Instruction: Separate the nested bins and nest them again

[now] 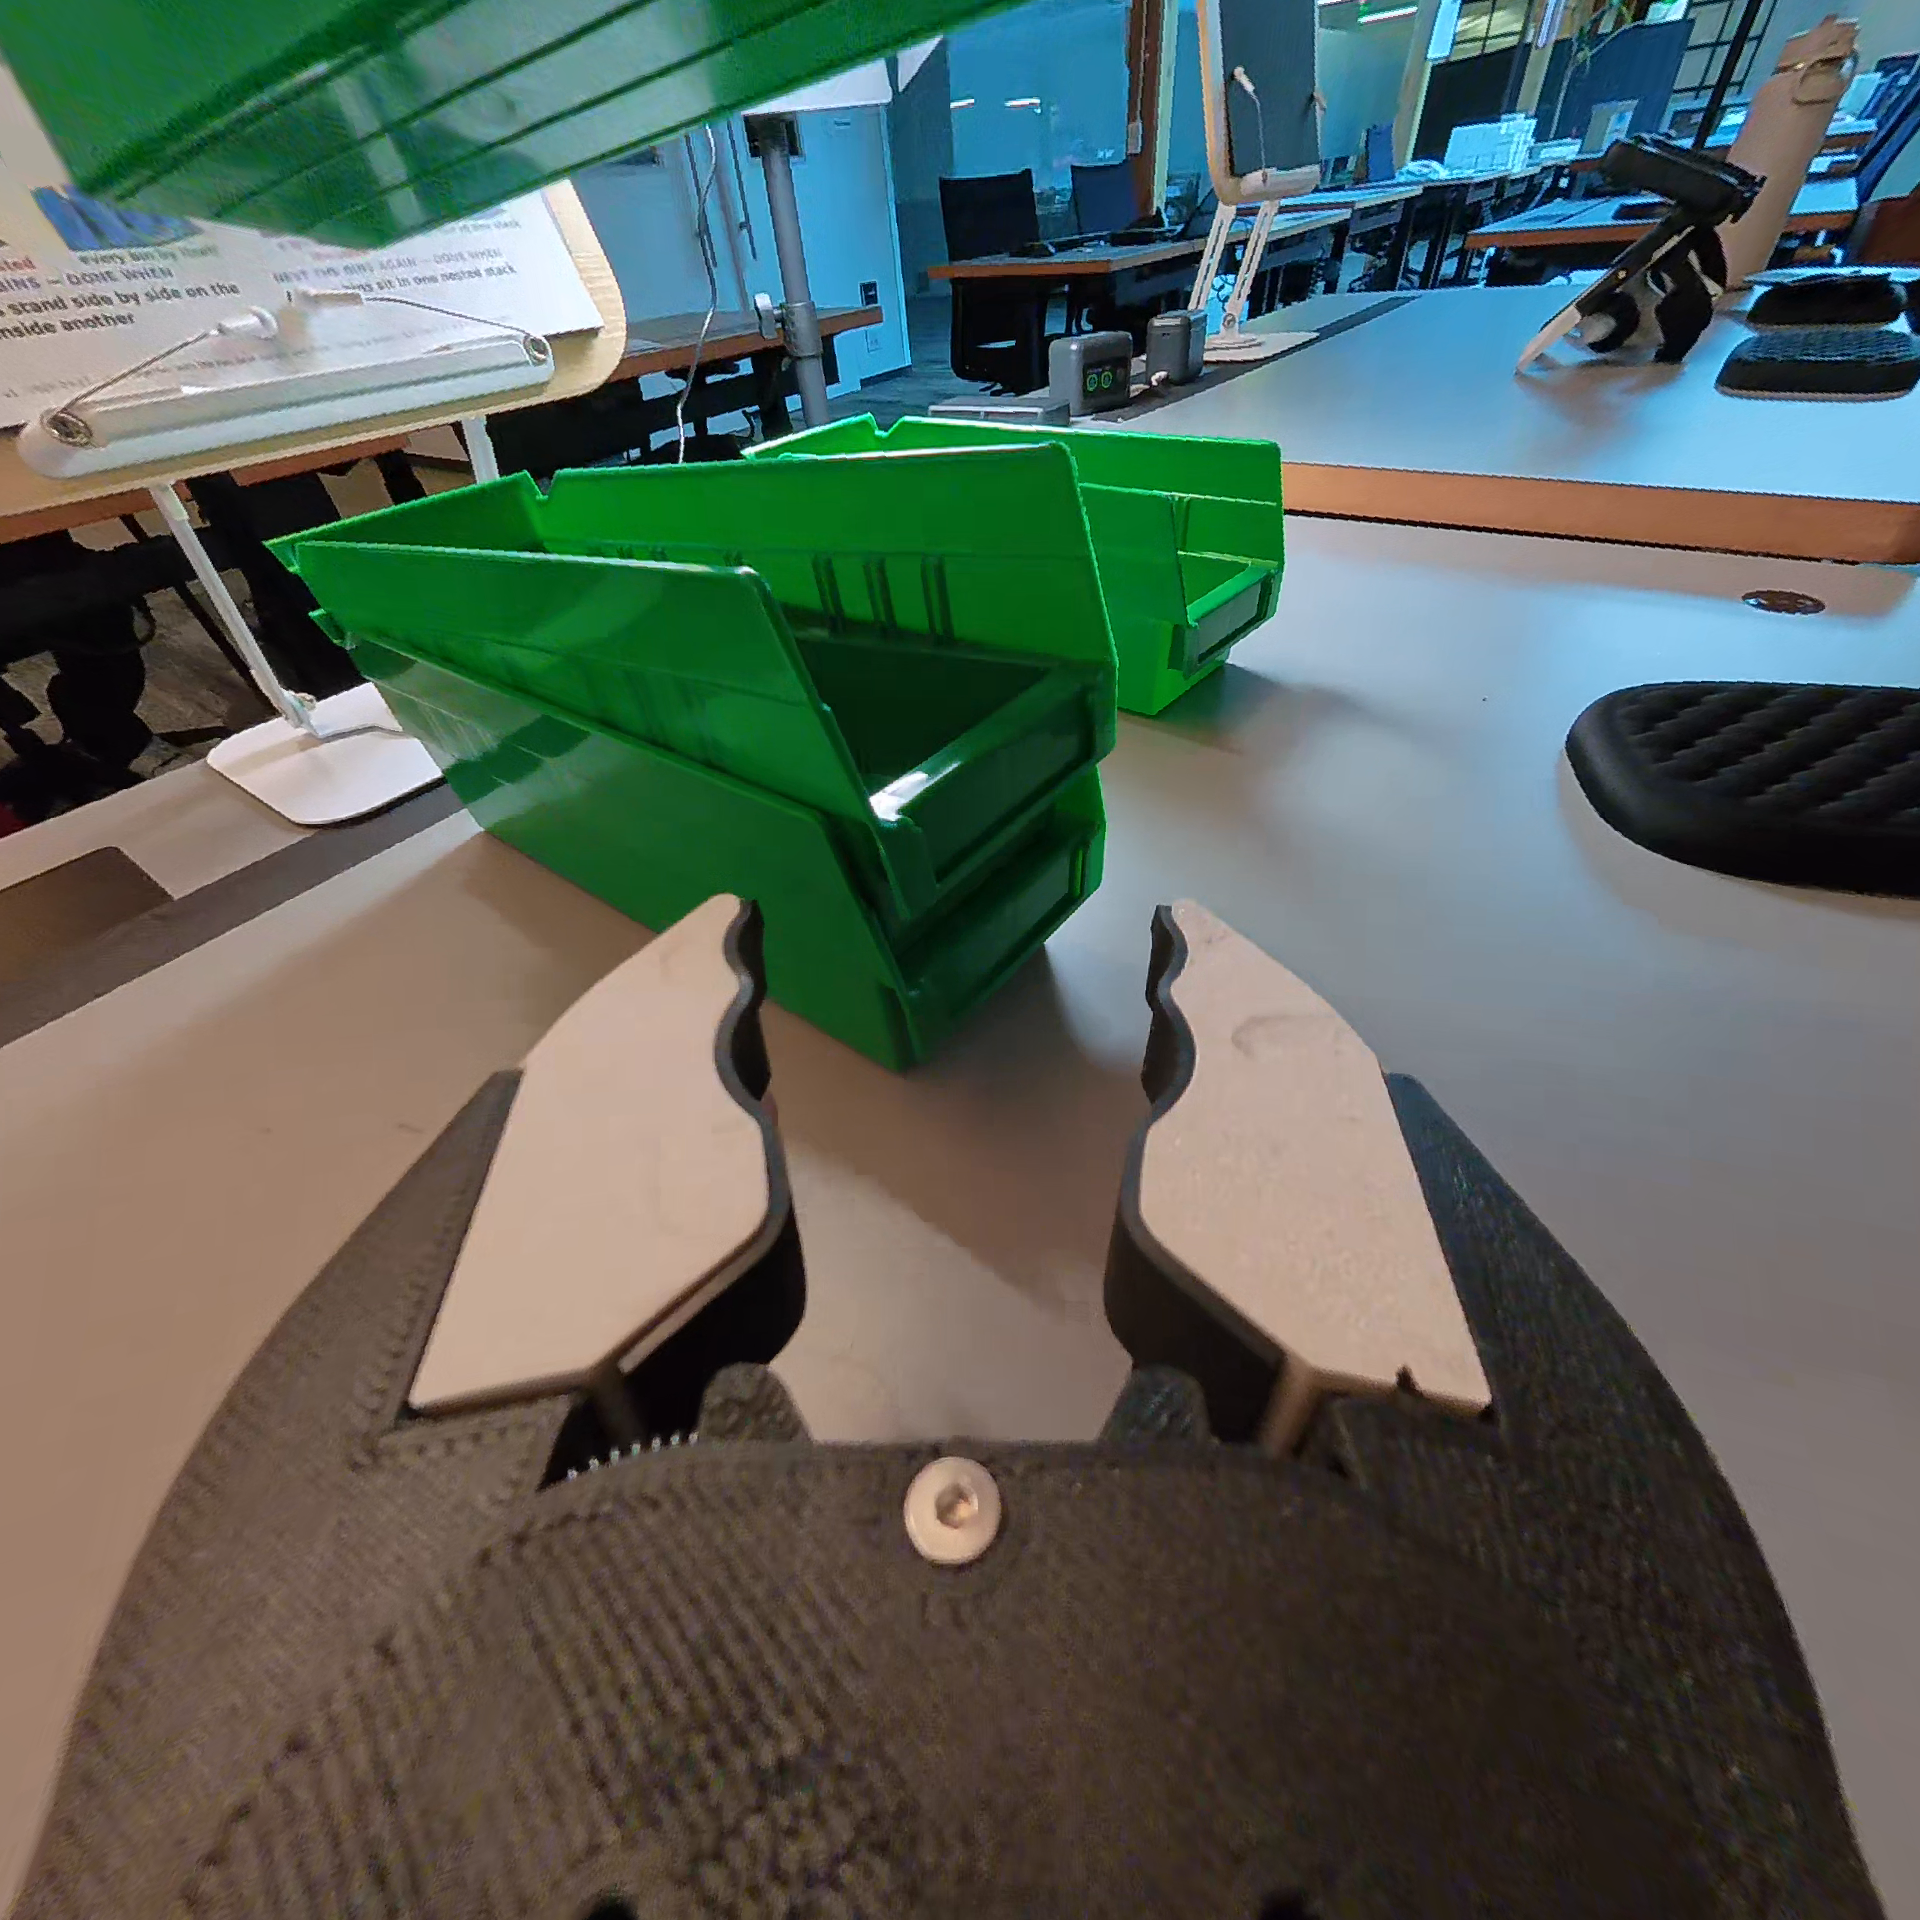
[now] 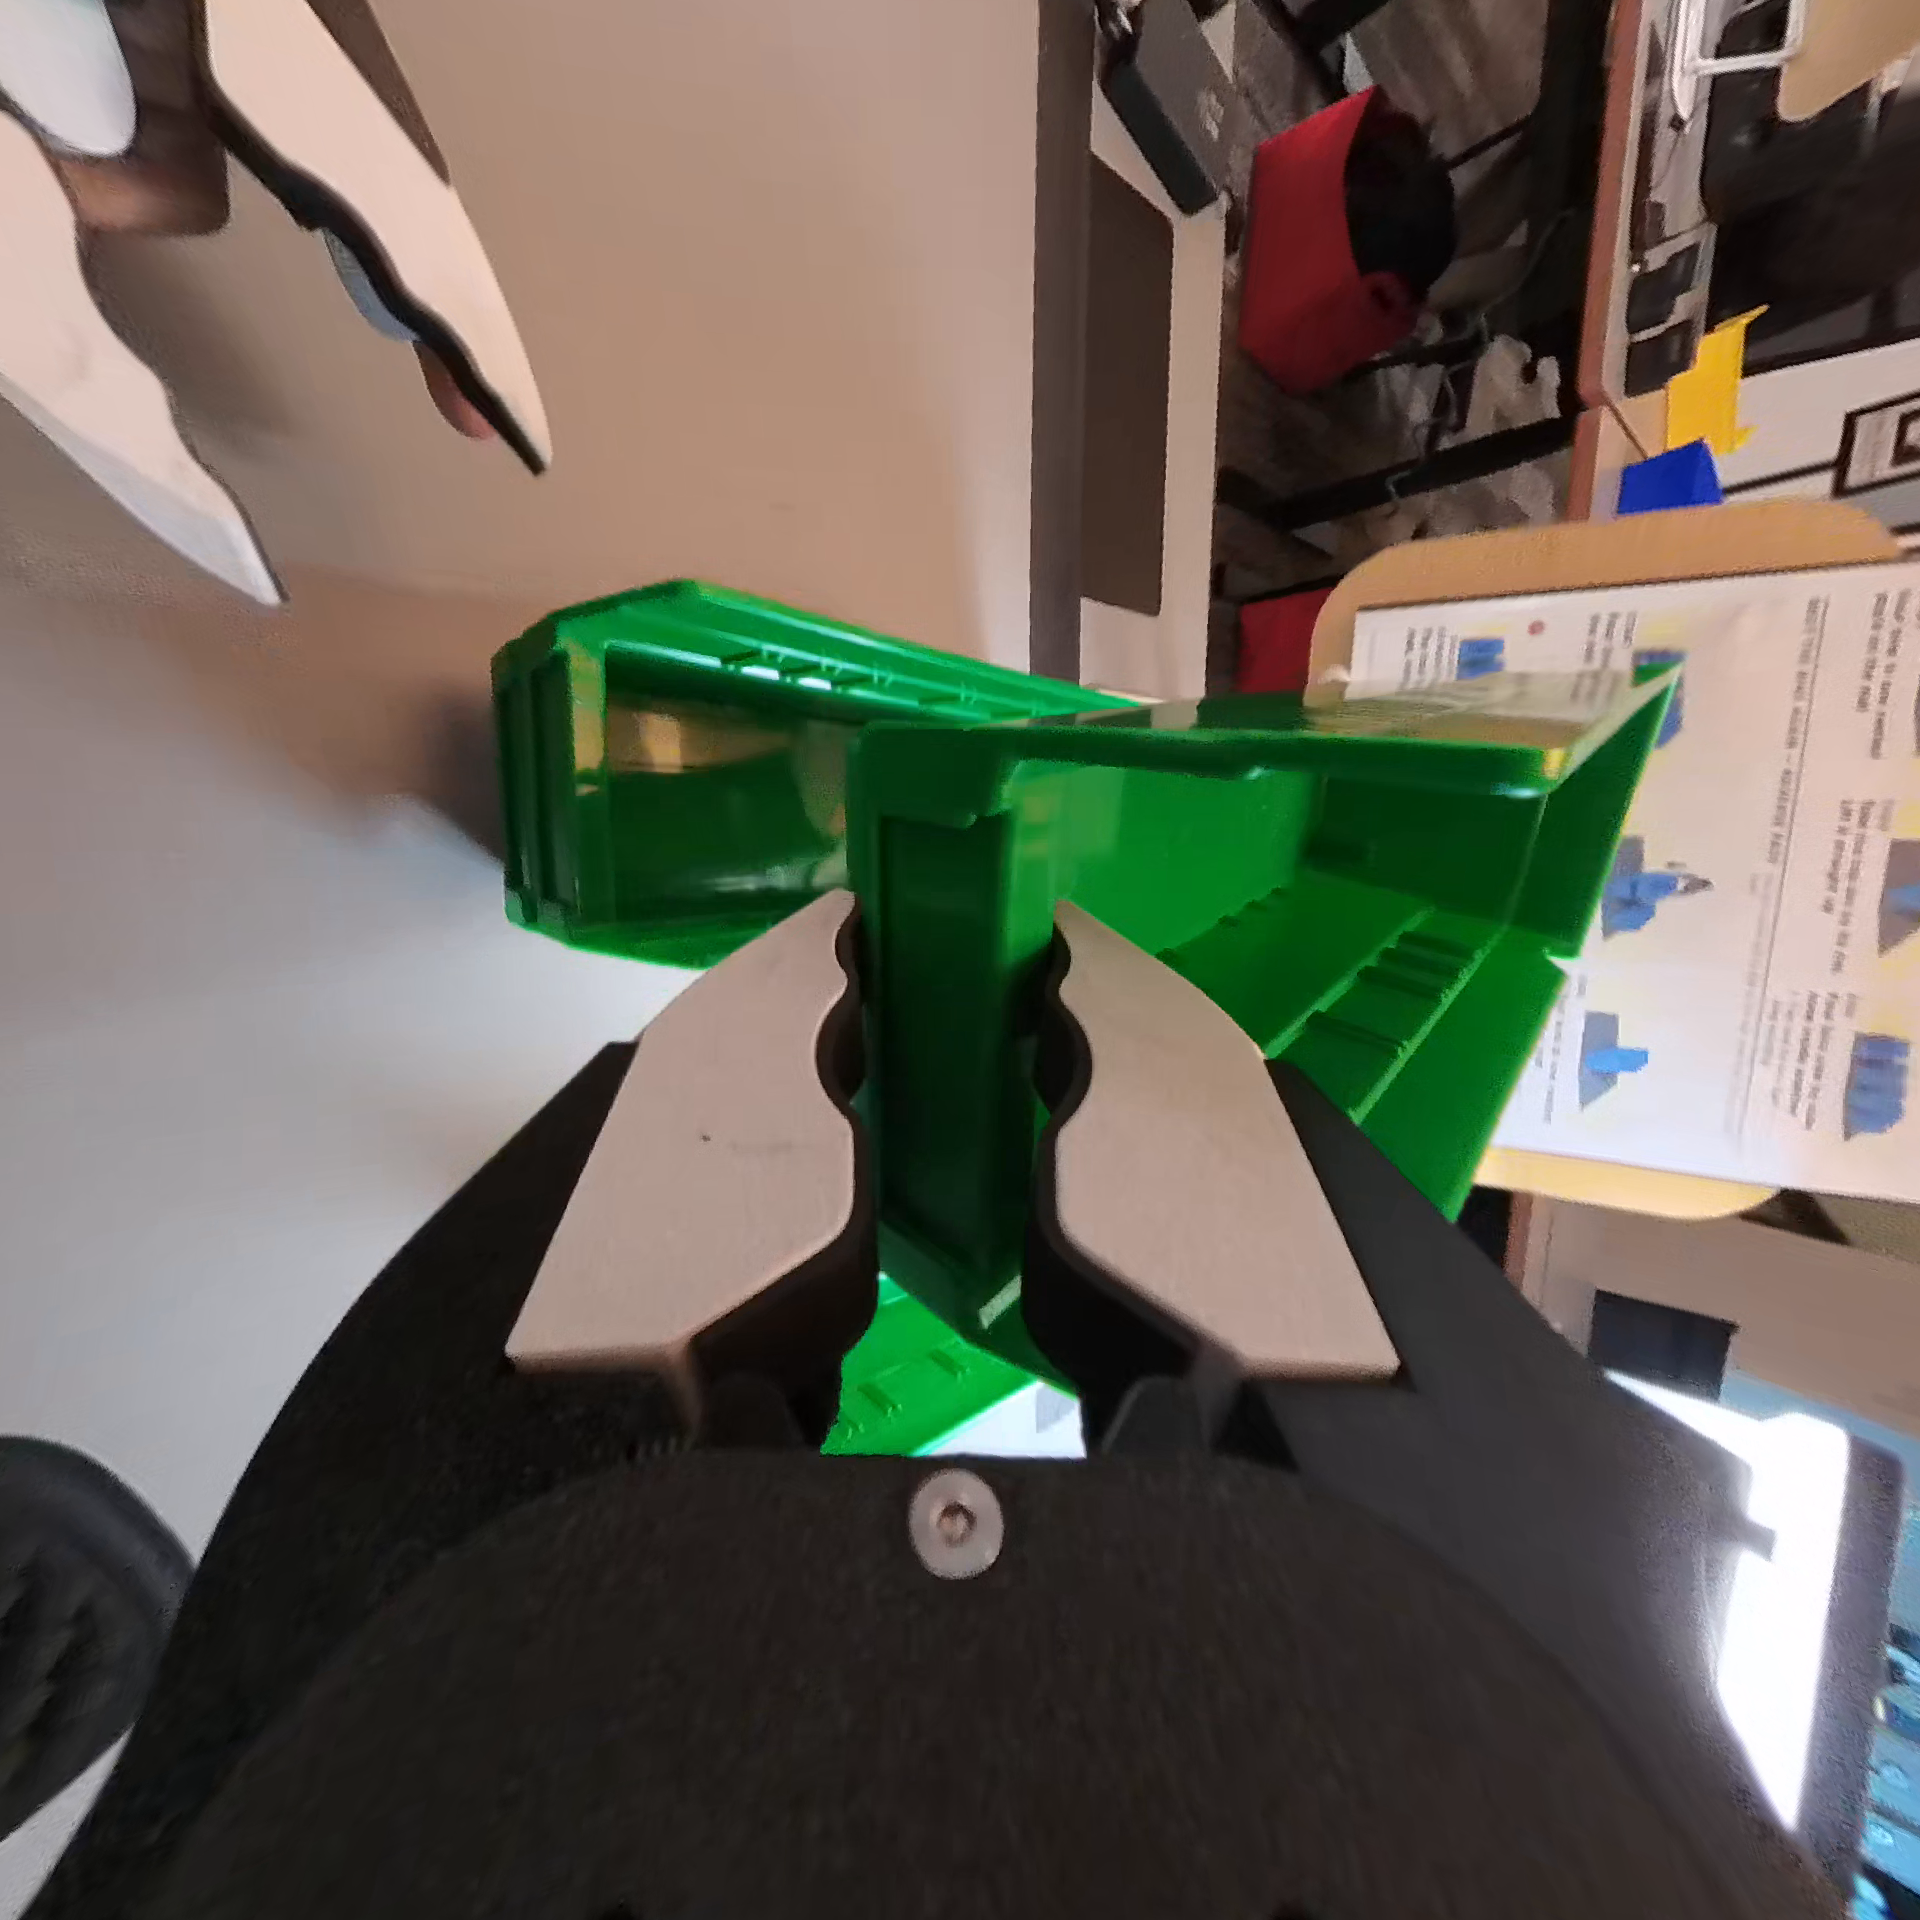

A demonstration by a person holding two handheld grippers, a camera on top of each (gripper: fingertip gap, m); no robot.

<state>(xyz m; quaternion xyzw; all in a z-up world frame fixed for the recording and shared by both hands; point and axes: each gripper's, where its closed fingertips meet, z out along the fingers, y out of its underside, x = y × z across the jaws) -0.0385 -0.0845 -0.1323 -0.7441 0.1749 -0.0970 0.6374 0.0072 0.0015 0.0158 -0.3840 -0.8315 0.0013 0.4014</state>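
Two green bins (image 1: 665,831) sit nested on the grey table (image 1: 1351,935), the inner one tilted up. A third green bin (image 1: 1184,561) stands just behind them. My left gripper (image 1: 956,935) is open and empty, low over the table just in front of the nested pair. My right gripper (image 2: 951,920) is shut on the front wall of a fourth green bin (image 2: 1195,831) and holds it in the air. That bin shows at the top left of the left wrist view (image 1: 364,114), above the others. The nested pair (image 2: 644,800) lies beyond it in the right wrist view.
An instruction sheet on a white clip stand (image 1: 281,343) stands left of the bins, and shows in the right wrist view (image 2: 1714,883). A black ridged pad (image 1: 1756,790) lies to the right. A second desk (image 1: 1558,416) with a phone holder (image 1: 1642,260) is behind. The left gripper's fingers (image 2: 447,312) show at the top left. The left gripper's tips are roughly 20 centimetres from the right gripper's.
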